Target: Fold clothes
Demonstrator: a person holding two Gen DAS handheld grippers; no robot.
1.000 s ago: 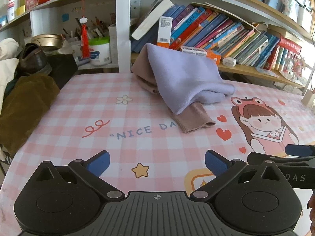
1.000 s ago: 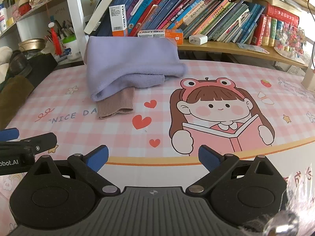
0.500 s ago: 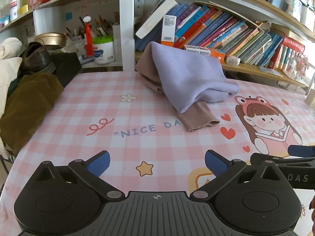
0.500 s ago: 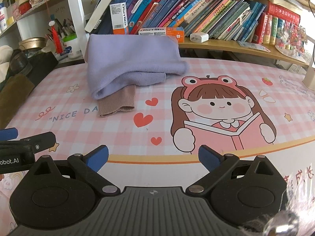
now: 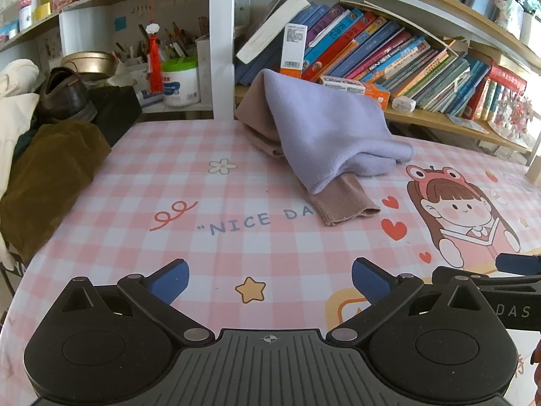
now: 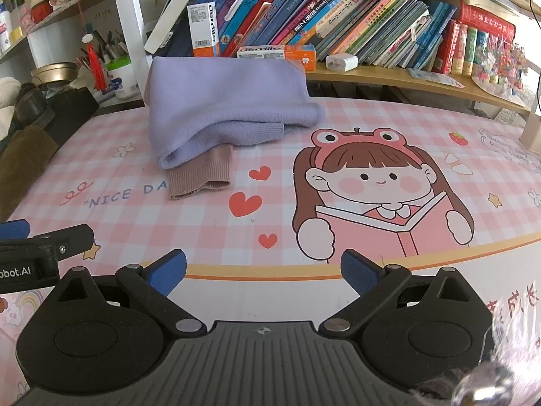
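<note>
A folded lilac sweater [image 5: 324, 135] [image 6: 223, 111] lies on top of a folded tan knit garment [image 5: 338, 203] [image 6: 203, 176] at the far side of the table, against the bookshelf. A ribbed tan cuff sticks out below the lilac one. My left gripper [image 5: 270, 279] hovers open over the near table edge, well short of the pile. My right gripper [image 6: 263, 272] is open too, with nothing between its blue pads, to the right of the left one. Each gripper's tip shows in the other's view.
The table carries a pink checked cloth [image 5: 169, 203] with a cartoon girl [image 6: 378, 189]. Behind it stands a bookshelf [image 6: 338, 17] full of books. At the left lie an olive-brown garment [image 5: 47, 176], a brown shoe [image 5: 64, 94] and a white jar [image 5: 181, 81].
Both views have drifted slightly closer to the table and pile. Both grippers stay open and the clothes have not moved.
</note>
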